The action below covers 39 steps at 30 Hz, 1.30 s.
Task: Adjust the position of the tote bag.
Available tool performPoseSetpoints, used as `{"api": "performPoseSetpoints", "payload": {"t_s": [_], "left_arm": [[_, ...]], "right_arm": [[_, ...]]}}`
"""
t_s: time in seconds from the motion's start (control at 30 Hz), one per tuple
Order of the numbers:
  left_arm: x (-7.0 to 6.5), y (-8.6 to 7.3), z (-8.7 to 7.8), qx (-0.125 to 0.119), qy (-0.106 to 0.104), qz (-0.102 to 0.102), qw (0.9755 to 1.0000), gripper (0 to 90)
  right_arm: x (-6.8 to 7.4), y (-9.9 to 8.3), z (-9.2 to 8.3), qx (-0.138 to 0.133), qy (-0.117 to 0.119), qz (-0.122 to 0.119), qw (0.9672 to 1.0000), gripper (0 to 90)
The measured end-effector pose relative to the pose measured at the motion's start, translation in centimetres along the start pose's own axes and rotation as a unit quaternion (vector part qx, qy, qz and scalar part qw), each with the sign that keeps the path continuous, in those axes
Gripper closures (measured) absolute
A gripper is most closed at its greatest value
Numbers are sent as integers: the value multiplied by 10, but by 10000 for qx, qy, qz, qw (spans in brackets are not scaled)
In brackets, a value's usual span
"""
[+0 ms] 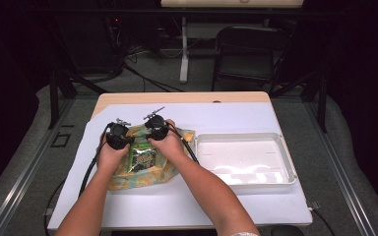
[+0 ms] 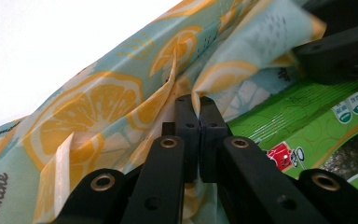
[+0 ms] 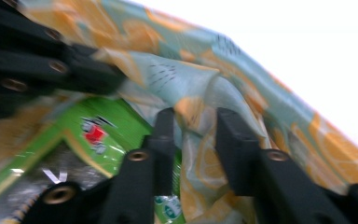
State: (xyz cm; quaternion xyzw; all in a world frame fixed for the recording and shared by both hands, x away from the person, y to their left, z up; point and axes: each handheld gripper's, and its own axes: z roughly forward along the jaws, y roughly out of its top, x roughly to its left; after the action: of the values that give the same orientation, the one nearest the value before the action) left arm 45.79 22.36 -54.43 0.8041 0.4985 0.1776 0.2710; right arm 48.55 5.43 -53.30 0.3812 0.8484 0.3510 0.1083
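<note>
While your left gripper (image 2: pixel 199 109) fingers clamp the lemon-print cloth bag (image 2: pixel 98 107), re-pinch its rim with the half-open right gripper (image 3: pixel 193 123) before sliding out the green snack packet (image 2: pixel 303 119).

Parted jaws, lemon-print cloth (image 3: pixel 200 126), green packet (image 3: pixel 107 130)

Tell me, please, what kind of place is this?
Probably a lab or studio set up for recording, not a home. The table under white sheeting stands inside a black metal frame, cables run across the carpeted floor behind it, and a folding chair stands in the dark background.
</note>
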Motion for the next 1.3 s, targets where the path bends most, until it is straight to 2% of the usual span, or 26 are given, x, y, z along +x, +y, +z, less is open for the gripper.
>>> {"api": "performPoseSetpoints", "payload": {"t_s": [0.07, 0.1, 0.13, 0.17, 0.3, 0.43, 0.47, 0.53, 0.57, 0.67, 0.9, 0.97, 1.1, 1.3], "left_arm": [[0, 0, 0, 7, -6, 14, 10000, 890], [0, 0, 0, 14, 12, 15, 10000, 889], [0, 0, 0, 2, 29, 15, 10000, 889], [0, 0, 0, 10, 38, 36, 10000, 887], [-1, 0, 0, 51, 28, 40, 10000, 884], [-2, 0, 2, 38, 101, 32, 9999, 880], [-3, 0, 2, 54, 93, 38, 9999, 879], [-2, 0, 2, 47, 111, 17, 9999, 877], [-2, 0, 2, 52, 112, 20, 9999, 876], [-3, 0, 2, 60, 130, -4, 9999, 875], [-3, 0, 2, 91, 155, 29, 9998, 867], [-2, 0, 2, 91, 159, 26, 9998, 865], [-1, 0, 2, 105, 127, 21, 9999, 860], [-1, -1, 2, 100, 130, 27, 9999, 854]], "right_arm": [[2, 1, -9, -143, -6, -55, 9999, 607], [4, 1, -14, -307, -69, -63, 9995, 600], [4, 2, -21, -204, 40, -137, 9997, 590], [5, 1, -27, -224, 65, -198, 9995, 578], [10, -8, -44, -269, -202, -509, 9981, 557], [10, -20, -50, -59, -233, -527, 9983, 504], [11, -24, -49, -106, -204, -474, 9986, 503], [12, -28, -50, 29, -277, -539, 9982, 497], [12, -31, -50, -3, -329, -516, 9981, 499], [12, -35, -50, 173, -527, -631, 9965, 577], [7, -41, -47, 482, -585, -621, 9952, 824], [6, -41, -46, 514, -630, -695, 9943, 879], [3, -42, -45, 625, -762, -819, 9918, 900], [-5, -43, -43, 596, -982, -712, 9908, 900]]}}
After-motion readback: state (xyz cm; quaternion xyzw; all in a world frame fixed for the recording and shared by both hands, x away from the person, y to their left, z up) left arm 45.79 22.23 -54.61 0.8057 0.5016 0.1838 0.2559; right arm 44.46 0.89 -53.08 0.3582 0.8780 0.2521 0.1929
